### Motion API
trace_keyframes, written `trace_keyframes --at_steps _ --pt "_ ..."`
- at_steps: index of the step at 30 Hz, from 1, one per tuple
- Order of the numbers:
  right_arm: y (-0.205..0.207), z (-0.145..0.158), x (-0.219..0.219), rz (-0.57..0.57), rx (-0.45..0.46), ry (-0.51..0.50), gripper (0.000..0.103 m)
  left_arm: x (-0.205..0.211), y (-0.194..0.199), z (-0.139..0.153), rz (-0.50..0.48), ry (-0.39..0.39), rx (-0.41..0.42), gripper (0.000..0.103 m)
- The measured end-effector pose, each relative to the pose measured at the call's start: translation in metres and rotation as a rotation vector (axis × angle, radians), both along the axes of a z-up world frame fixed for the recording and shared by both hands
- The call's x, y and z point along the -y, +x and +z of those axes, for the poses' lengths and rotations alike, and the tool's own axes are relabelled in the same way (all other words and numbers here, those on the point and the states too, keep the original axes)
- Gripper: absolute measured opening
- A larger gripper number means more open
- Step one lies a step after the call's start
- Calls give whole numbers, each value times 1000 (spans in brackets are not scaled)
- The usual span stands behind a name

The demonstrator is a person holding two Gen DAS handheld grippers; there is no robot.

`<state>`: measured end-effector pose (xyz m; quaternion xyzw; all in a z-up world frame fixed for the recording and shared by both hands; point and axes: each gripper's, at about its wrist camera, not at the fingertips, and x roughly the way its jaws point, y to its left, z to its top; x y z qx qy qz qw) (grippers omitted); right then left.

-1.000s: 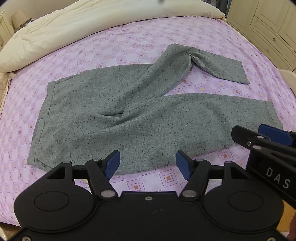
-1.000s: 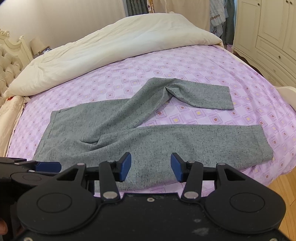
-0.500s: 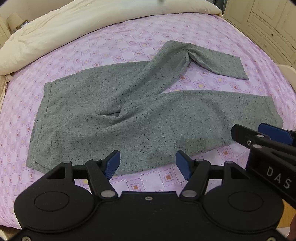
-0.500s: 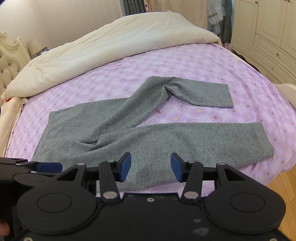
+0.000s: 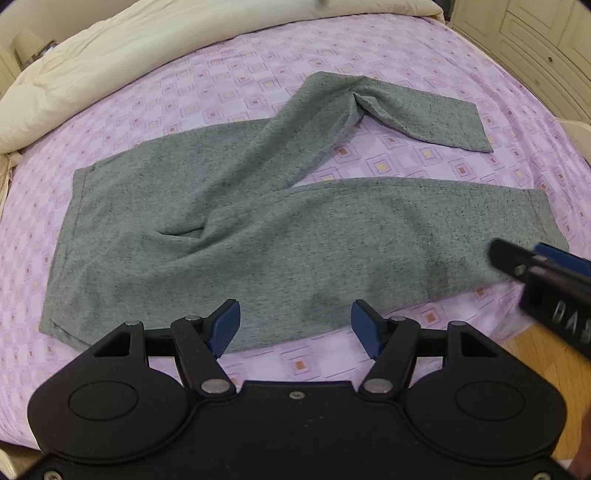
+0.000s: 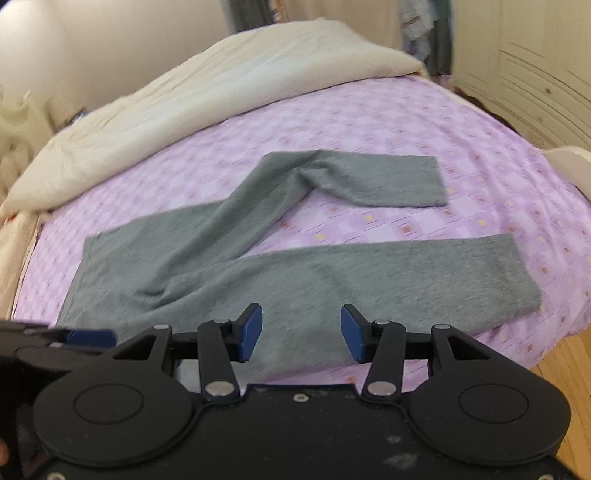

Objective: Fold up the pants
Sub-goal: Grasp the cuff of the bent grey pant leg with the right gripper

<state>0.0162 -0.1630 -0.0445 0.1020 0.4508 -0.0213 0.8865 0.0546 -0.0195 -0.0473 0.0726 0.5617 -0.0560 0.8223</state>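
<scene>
Purple patterned bedsheet [image 5: 369,55] covers the bed; grey pants [image 5: 258,236] lie spread on it, just ahead of both grippers.

View differences: left wrist view is sharp and shows the weave, a crease at the crotch, and the right gripper's blue fingertip intruding at its right edge. Right wrist view is motion-blurred but shows more room: hanging clothes [image 6: 417,26] beyond the bed and a padded headboard [image 6: 14,147] far left. The left gripper's blue tip shows at its lower left edge.

Surface and room, near to far: wooden floor [image 6: 565,354] to the right below the bed edge; the near leg of the pants running straight off to the right; the far leg angling away, then bent back toward the right; a cream duvet [image 6: 221,85] heaped along the far side; cream cabinet doors [image 6: 535,74] at far right.

Grippers: left gripper [image 5: 295,325] jaws wide apart, holding nothing, hovering over the near edge of the pants with sheet showing between the pads. Right gripper [image 6: 301,336] also wide apart and empty, above the near leg. Contact with the cloth cannot be told in either view. 2 grippers side by side, waistband off to the left.
</scene>
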Motion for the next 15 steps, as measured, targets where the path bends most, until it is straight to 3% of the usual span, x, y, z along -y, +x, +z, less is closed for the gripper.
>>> trace_keyframes --at_steps 10,15 --pt "17 -83 180 -310 -204 20 50 65 4 -29 13 8 -49 68" --pt "25 -121 244 -301 -297 10 50 94 9 -41 -14 17 -56 68"
